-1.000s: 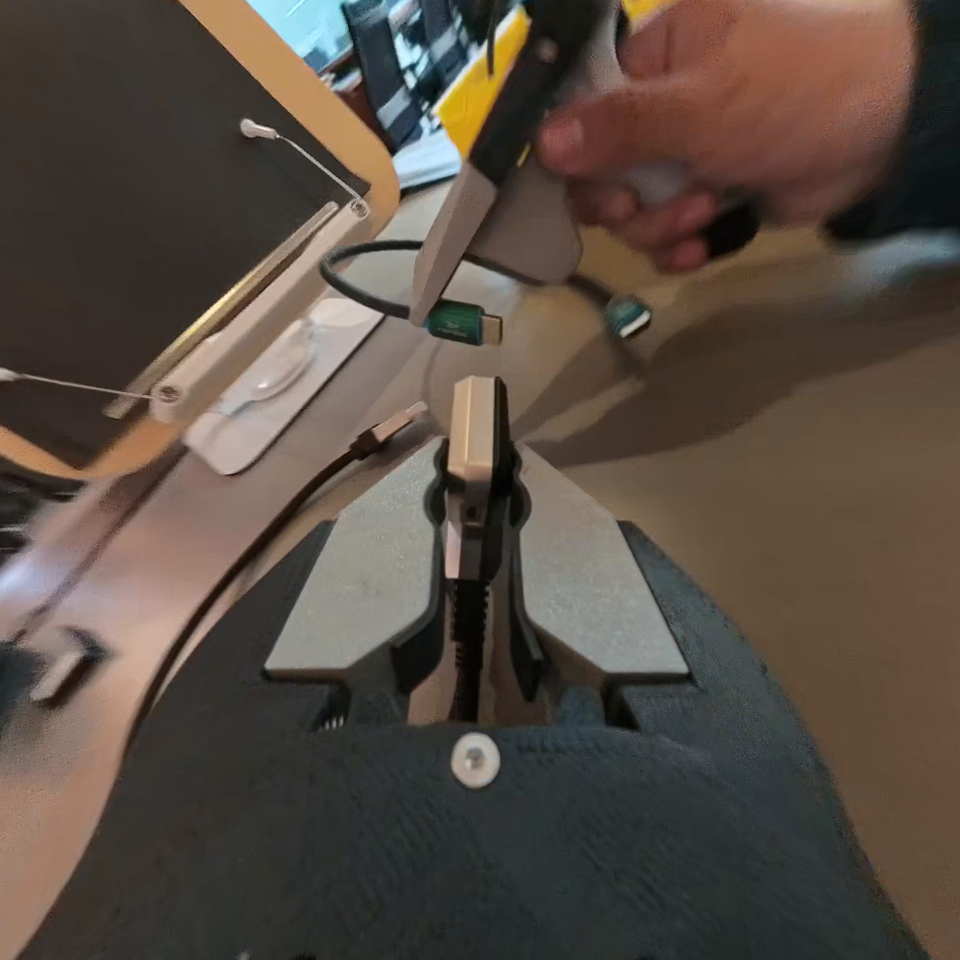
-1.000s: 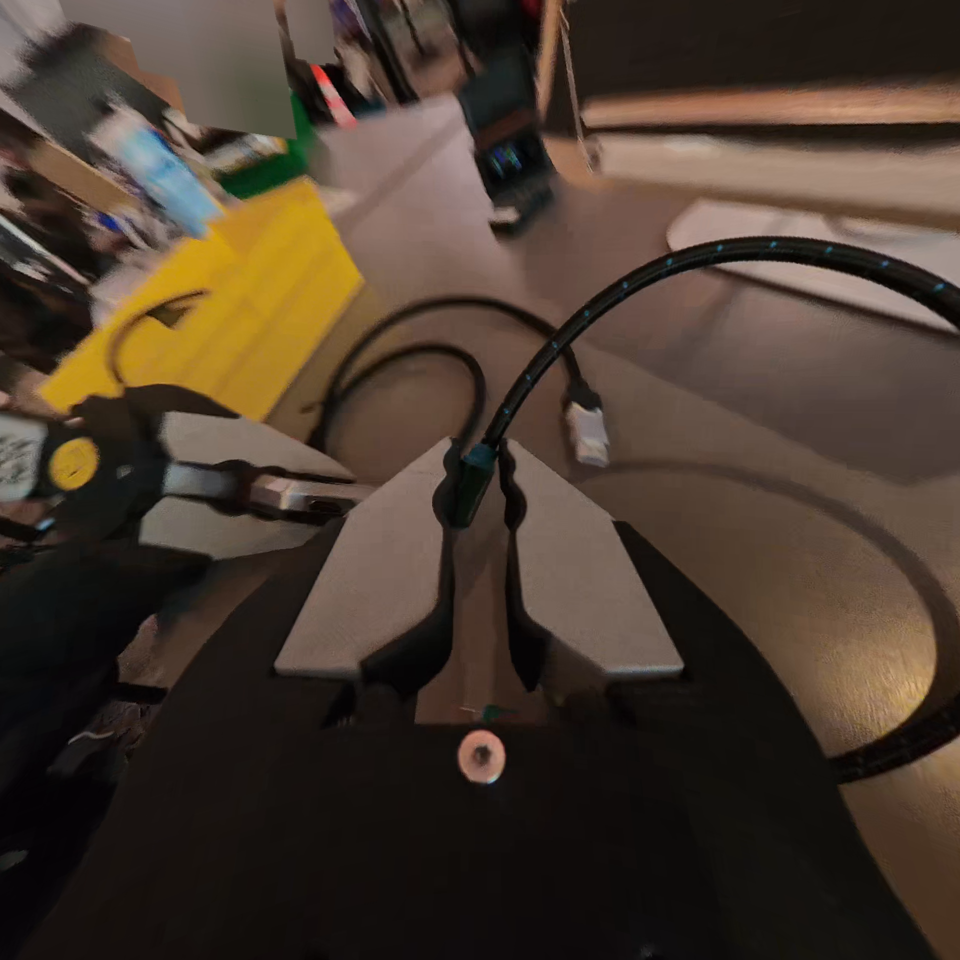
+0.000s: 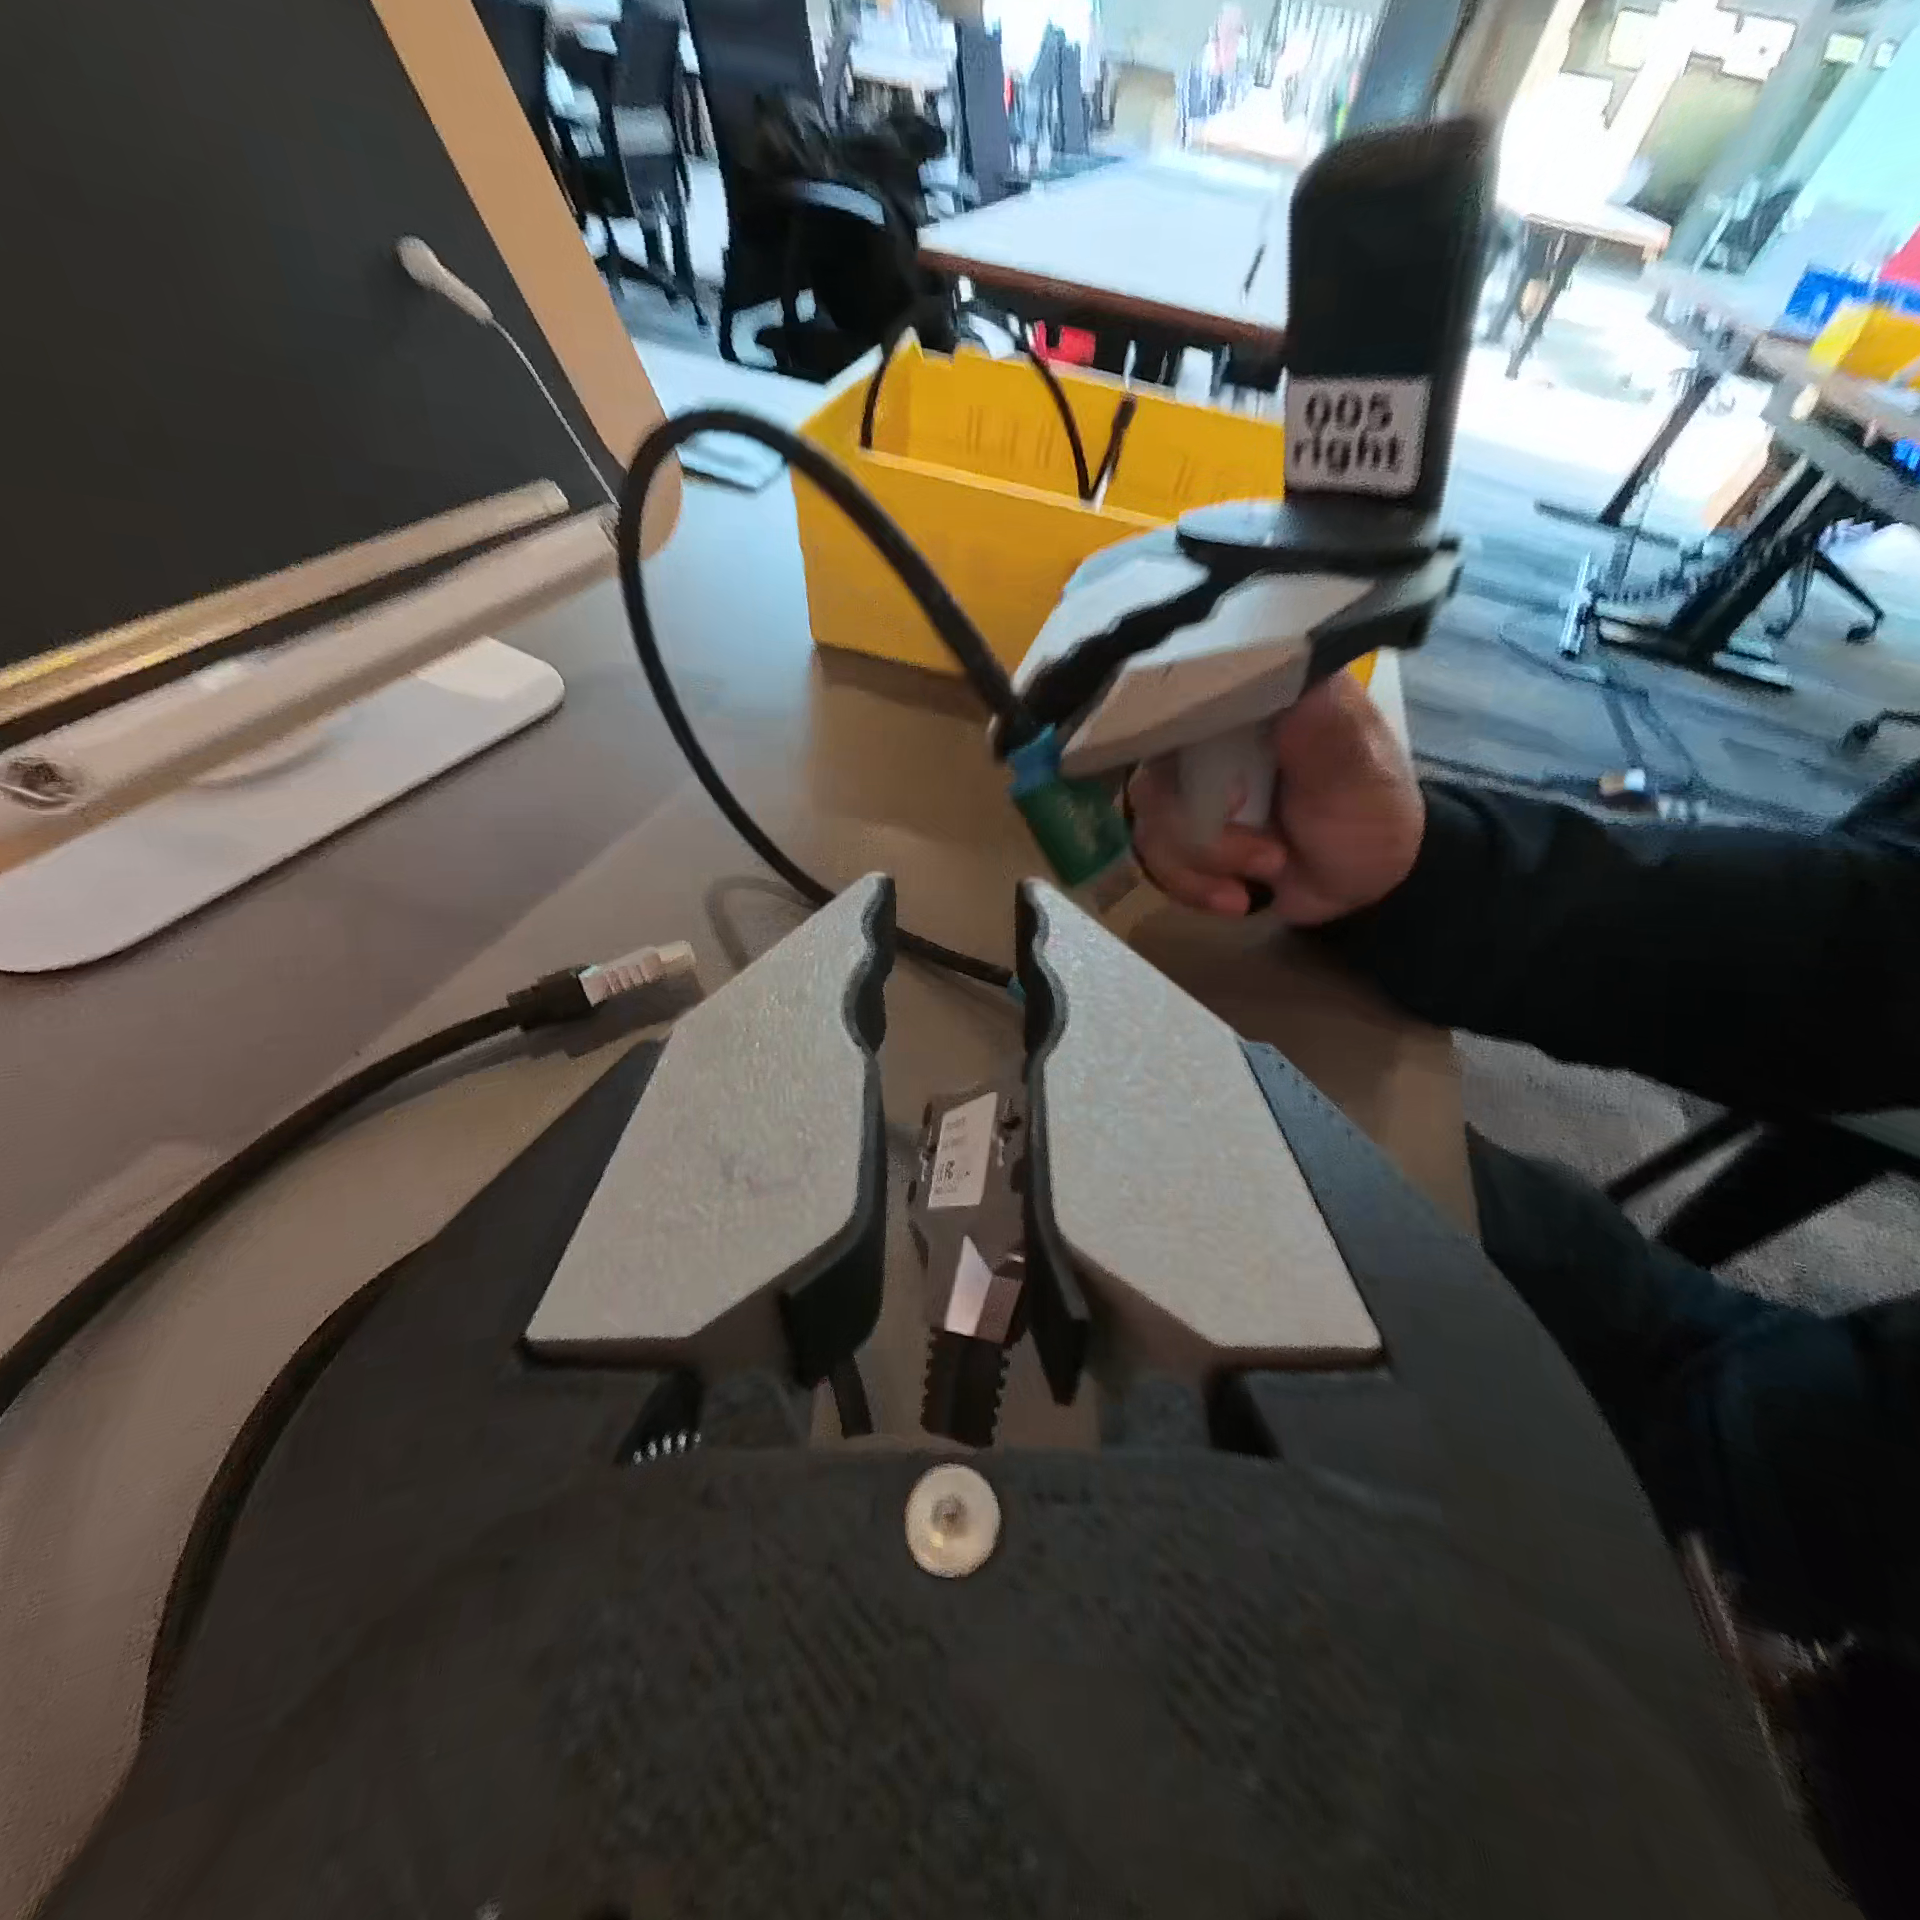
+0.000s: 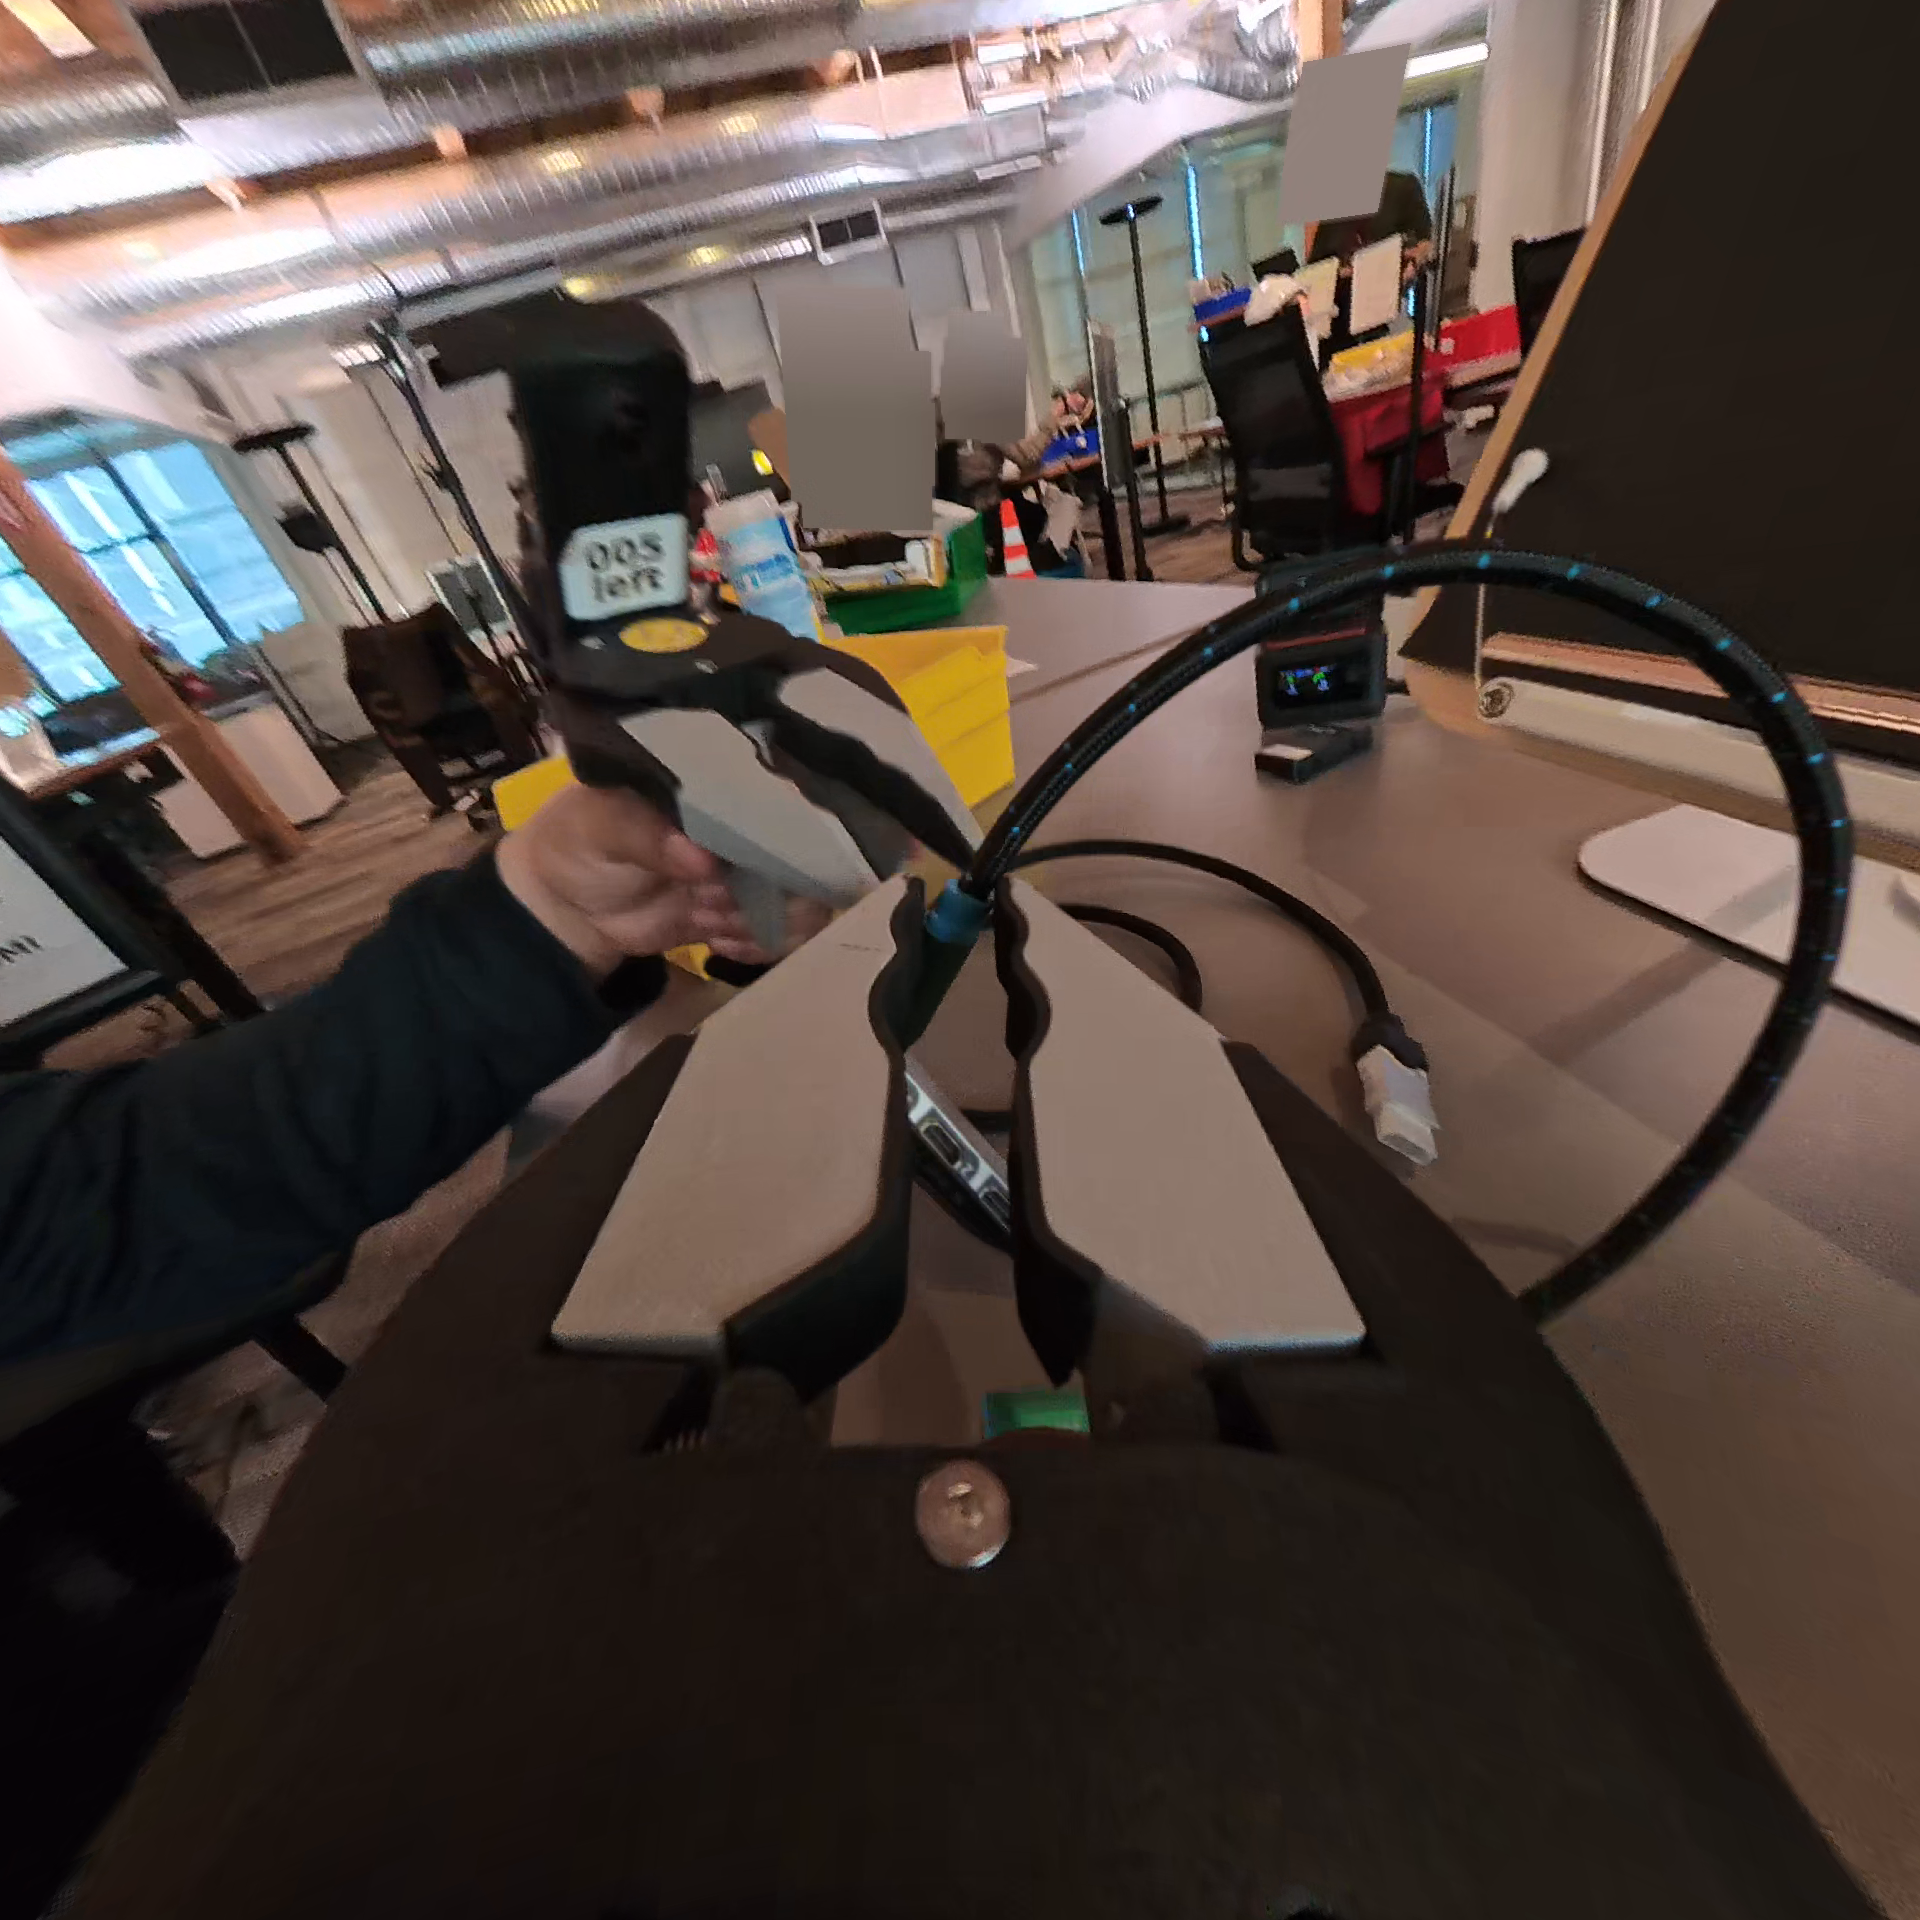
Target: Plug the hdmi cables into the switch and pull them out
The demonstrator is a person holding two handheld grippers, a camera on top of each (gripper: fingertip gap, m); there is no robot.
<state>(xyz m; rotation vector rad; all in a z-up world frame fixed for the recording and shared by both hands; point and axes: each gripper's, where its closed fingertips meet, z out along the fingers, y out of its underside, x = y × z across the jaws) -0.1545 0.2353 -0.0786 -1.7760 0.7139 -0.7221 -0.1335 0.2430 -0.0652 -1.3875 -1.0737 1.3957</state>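
Left wrist view first: the left gripper [image 3: 956, 914] has its fingers spread. Through the gap you can see the switch [image 3: 966, 1195], a small grey metal box with a ribbed cable boot at its near end. It sits right up against one finger, but I honestly can't tell if it's gripped or just lying underneath. Farther off, the right gripper [image 3: 1039, 717] is tilted nose-down, with the person's right hand [image 3: 1309, 810] wrapped round the handle. It's pinching the green plug [image 3: 1070, 821] of the braided cable [image 3: 727, 665], which loops up and back over the worktop [image 3: 520, 862]. A second cable's silver plug [image 3: 634, 971] lies loose on the worktop, and there's a yellow bin [image 3: 987, 540] behind.

Right wrist view: the right gripper's fingers [image 4: 1143, 1143] are closed on the plug's blue collar [image 4: 951, 914], so the metal tip points down and out of sight. The switch [image 4: 951, 1143] shows below, between the fingers. The left gripper [image 4: 914, 842] hangs just above, tips almost meeting the right's, and the left hand [image 4: 613, 883] is on its grip.

Handling-wise, I'd guess the switch is light and will skate around unless it's pinned. The braided cable looks springy and will fight you. Holding the hard plug body, not the cable, seems the right call.
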